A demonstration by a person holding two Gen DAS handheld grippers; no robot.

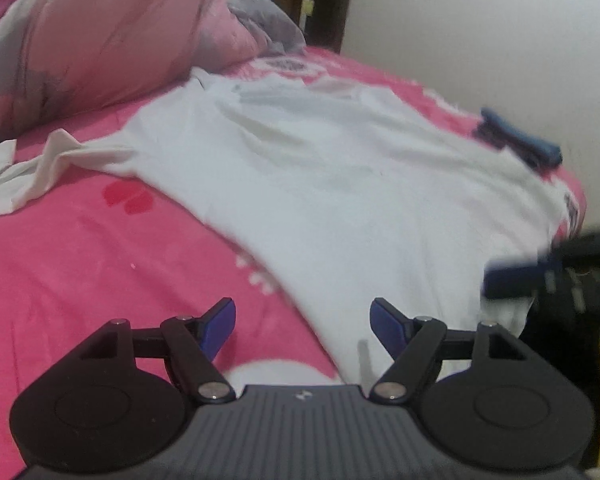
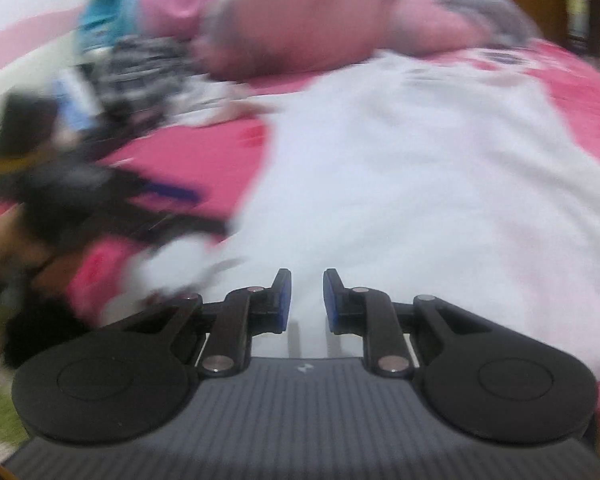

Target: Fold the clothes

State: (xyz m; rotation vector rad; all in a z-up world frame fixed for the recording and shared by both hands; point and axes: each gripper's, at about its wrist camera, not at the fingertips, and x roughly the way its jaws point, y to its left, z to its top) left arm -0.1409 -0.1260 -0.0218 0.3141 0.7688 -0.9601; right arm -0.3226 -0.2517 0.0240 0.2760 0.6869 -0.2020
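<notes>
White shirt point(image 1: 320, 168) flat on pink bedsheet point(image 1: 80, 260), no readable print; left tool point(image 1: 303, 326) spread, right tool point(image 2: 307, 300) narrowly apart.

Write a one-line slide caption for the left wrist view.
Open left tool poised at the near edge of a white T-shirt spread flat on a pink bedsheet, ready to fold.
</notes>
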